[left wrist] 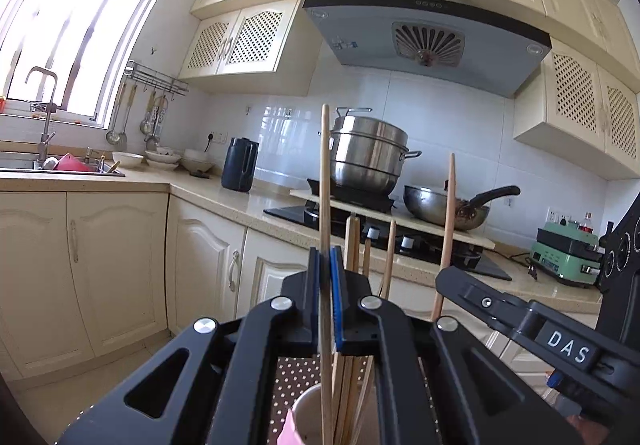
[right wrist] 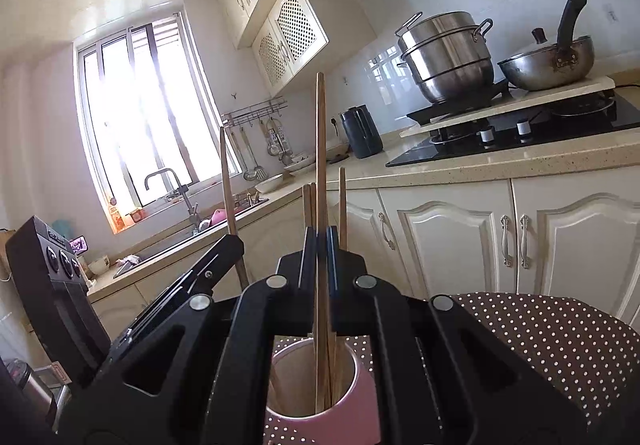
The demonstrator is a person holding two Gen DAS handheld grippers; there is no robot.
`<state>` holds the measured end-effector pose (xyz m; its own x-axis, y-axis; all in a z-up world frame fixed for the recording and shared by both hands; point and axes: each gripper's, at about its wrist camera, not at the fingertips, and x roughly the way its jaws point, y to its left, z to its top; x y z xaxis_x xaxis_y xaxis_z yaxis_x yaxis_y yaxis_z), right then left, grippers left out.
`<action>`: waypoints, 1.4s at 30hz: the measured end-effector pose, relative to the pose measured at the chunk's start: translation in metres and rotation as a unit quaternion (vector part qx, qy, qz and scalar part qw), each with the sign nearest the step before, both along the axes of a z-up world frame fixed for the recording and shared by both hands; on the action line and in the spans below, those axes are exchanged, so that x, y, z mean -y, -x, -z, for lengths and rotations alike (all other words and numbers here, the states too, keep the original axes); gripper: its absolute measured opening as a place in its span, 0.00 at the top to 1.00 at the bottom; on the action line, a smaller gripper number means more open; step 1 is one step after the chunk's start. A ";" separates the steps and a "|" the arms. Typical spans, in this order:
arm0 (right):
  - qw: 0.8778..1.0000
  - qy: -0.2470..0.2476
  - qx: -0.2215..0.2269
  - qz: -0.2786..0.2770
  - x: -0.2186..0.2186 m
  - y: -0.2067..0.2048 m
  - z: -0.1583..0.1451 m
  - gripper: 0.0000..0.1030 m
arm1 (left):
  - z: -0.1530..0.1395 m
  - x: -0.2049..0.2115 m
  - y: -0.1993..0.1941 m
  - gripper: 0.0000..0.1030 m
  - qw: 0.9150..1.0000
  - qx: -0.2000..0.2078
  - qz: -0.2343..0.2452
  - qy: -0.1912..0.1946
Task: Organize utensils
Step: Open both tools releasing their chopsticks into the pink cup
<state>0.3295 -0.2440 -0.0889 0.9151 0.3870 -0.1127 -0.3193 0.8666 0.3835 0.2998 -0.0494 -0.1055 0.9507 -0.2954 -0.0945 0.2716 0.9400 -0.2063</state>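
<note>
My left gripper (left wrist: 326, 261) is shut on an upright wooden chopstick (left wrist: 325, 165) between its blue pads. The stick's lower end reaches into a pink cup (left wrist: 306, 411) just below the jaws. Several more chopsticks (left wrist: 352, 241) stand in that cup. My right gripper (right wrist: 320, 237) is likewise shut on an upright chopstick (right wrist: 320, 149), which runs down into the same pink cup (right wrist: 360, 397). Each gripper shows in the other's view: the right gripper (left wrist: 446, 279) with its chopstick (left wrist: 449, 213), the left gripper (right wrist: 230, 245) with its chopstick (right wrist: 225, 177).
The cup stands on a brown polka-dot tablecloth (right wrist: 540, 333). Beyond it runs a kitchen counter (left wrist: 224, 197) with cream cabinets, a dark kettle (left wrist: 239, 165), and a stove carrying a steel steamer pot (left wrist: 366, 157) and a wok (left wrist: 444, 207). A sink (left wrist: 60, 165) lies under the window.
</note>
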 end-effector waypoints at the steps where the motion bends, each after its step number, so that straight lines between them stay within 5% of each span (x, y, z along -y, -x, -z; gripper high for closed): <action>1: 1.000 0.002 -0.005 -0.002 -0.001 0.002 0.003 0.95 | 0.002 -0.001 0.001 0.94 1.000 -0.007 0.002 -0.001; 14: 0.998 0.001 -0.068 -0.010 -0.006 0.010 0.019 0.95 | 0.007 -0.002 0.019 0.93 0.998 -0.059 0.024 -0.025; 17: 0.996 -0.011 -0.087 -0.011 -0.004 0.008 0.023 0.94 | 0.005 -0.003 0.022 0.71 0.997 -0.072 0.025 -0.031; 24: 0.994 -0.027 -0.102 -0.013 0.000 0.016 0.023 0.94 | 0.001 -0.007 0.027 0.68 0.994 -0.099 0.026 -0.044; 29: 0.993 -0.029 -0.109 -0.014 0.001 0.020 0.019 0.82 | -0.002 -0.011 0.033 0.66 0.989 -0.137 0.026 -0.051; 33: 0.993 -0.035 -0.114 -0.018 0.001 0.024 0.017 0.53 | -0.002 -0.015 0.038 0.65 0.984 -0.165 0.027 -0.056; 42: 0.993 -0.053 -0.108 0.015 0.021 0.045 0.010 0.46 | 0.009 -0.025 0.067 0.55 0.977 -0.199 0.044 -0.070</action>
